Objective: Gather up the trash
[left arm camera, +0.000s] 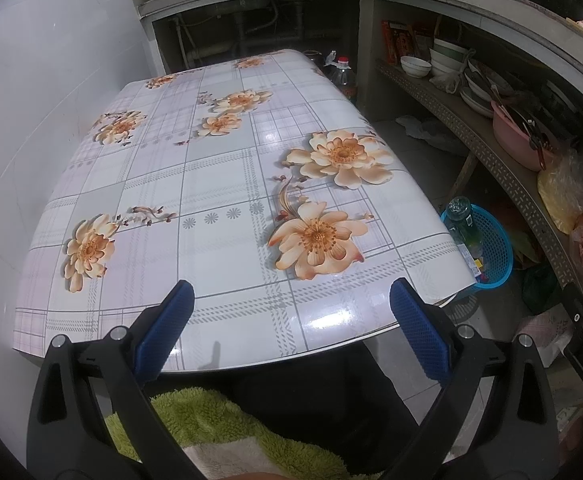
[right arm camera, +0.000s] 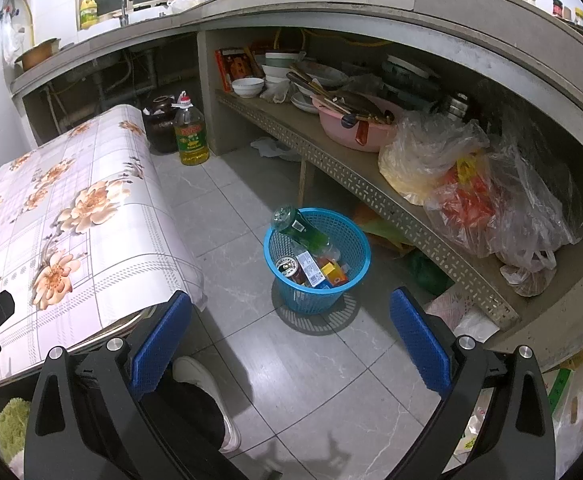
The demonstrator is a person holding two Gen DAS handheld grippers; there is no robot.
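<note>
I am holding both sets of fingers spread wide and empty; the blue basket (right arm camera: 317,260) of trash is sitting on the floor ahead of my right gripper (right arm camera: 291,340), the nearer one.

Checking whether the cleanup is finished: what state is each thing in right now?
Left gripper: open, empty.
Right gripper: open, empty.
Table: nothing on the flowered cloth.
Blue basket: upright on the floor, holding trash.
Green bottle: leaning in the basket, sticking out over its rim.
</note>
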